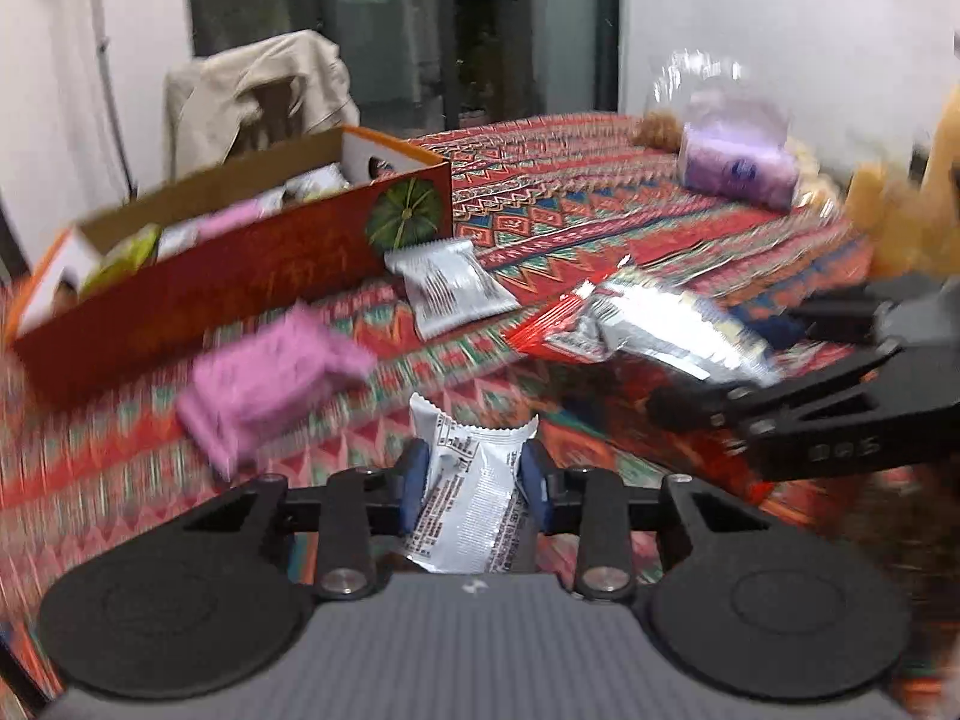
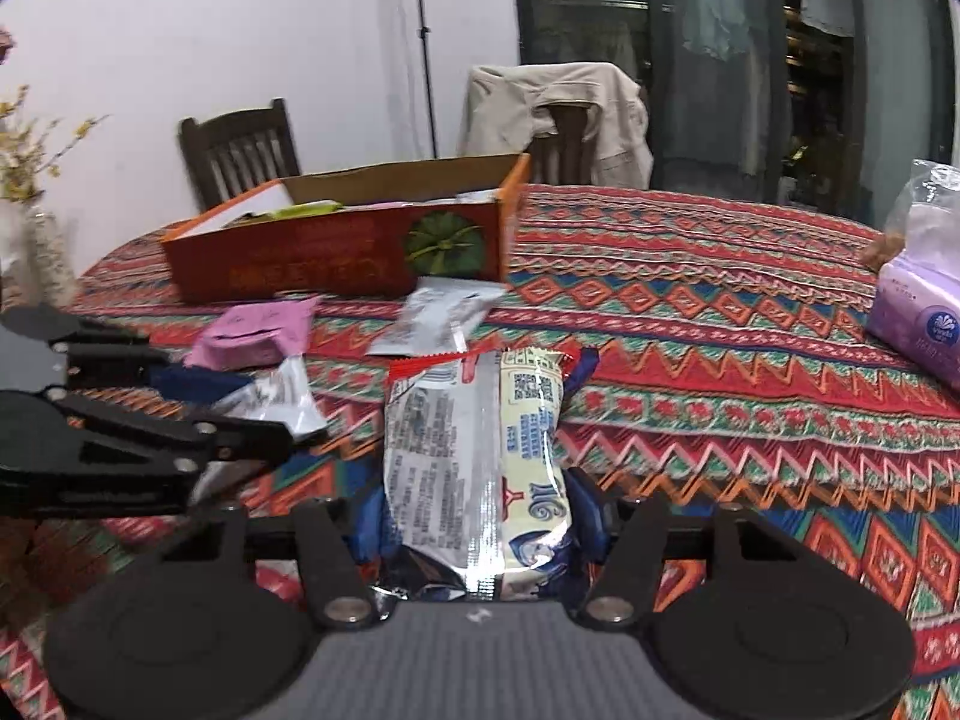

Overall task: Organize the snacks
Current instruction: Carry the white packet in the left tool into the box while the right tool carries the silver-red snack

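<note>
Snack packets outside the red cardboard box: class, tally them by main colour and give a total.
Silver foil snack packets: 3 (one beside the red cardboard box, one in the left gripper, a larger red-ended one in the right gripper)
Pink plastic snack packet: 1
Total: 4

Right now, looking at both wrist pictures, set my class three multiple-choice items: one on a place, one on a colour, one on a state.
1. Where does the pink snack packet lie?
A. inside the box
B. on the patterned tablecloth, in front of the red cardboard box
C. on a chair

2. What colour is the tissue pack?
A. green
B. yellow
C. purple

3. What is the left gripper doing?
A. hanging empty
B. closed on a small silver snack packet
C. gripping the box

Answers: 1 B, it rests on cloth near the box front. 2 C, its wrapper is lilac. 3 B, the blue pads press its sides.
</note>
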Demonstrator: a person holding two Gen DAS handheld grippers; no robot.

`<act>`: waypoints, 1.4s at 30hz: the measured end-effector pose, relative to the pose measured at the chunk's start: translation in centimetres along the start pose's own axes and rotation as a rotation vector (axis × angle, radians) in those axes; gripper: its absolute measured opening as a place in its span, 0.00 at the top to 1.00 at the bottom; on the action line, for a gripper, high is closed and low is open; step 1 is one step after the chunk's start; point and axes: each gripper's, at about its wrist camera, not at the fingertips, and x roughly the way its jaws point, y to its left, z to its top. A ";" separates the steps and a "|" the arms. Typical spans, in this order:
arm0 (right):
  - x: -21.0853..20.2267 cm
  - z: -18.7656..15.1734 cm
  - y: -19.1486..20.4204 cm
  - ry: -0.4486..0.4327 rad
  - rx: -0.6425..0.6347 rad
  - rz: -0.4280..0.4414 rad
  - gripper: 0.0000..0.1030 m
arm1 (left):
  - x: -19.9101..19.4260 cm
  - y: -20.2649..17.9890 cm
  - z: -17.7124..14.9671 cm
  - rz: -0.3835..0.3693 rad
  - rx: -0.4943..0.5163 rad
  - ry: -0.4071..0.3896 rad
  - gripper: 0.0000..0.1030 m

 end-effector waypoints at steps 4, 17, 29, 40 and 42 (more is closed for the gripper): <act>-2.5 -1.8 1.2 -0.005 -0.002 0.032 0.43 | -4.2 0.0 -2.6 -0.014 -0.123 -0.038 0.68; -6.1 -2.8 5.0 -0.035 -0.019 0.102 0.43 | -10.1 3.2 -3.7 0.030 -0.241 -0.140 0.68; -4.2 4.1 4.3 -0.180 -0.020 0.090 0.43 | -9.2 10.0 6.7 0.064 -0.191 -0.257 0.68; 12.5 21.4 3.1 -0.070 -0.044 0.043 0.42 | 5.3 19.1 21.2 0.189 -0.267 -0.123 0.68; 15.6 22.8 3.5 -0.029 -0.051 0.019 0.42 | 8.5 20.5 22.1 0.212 -0.298 -0.089 0.67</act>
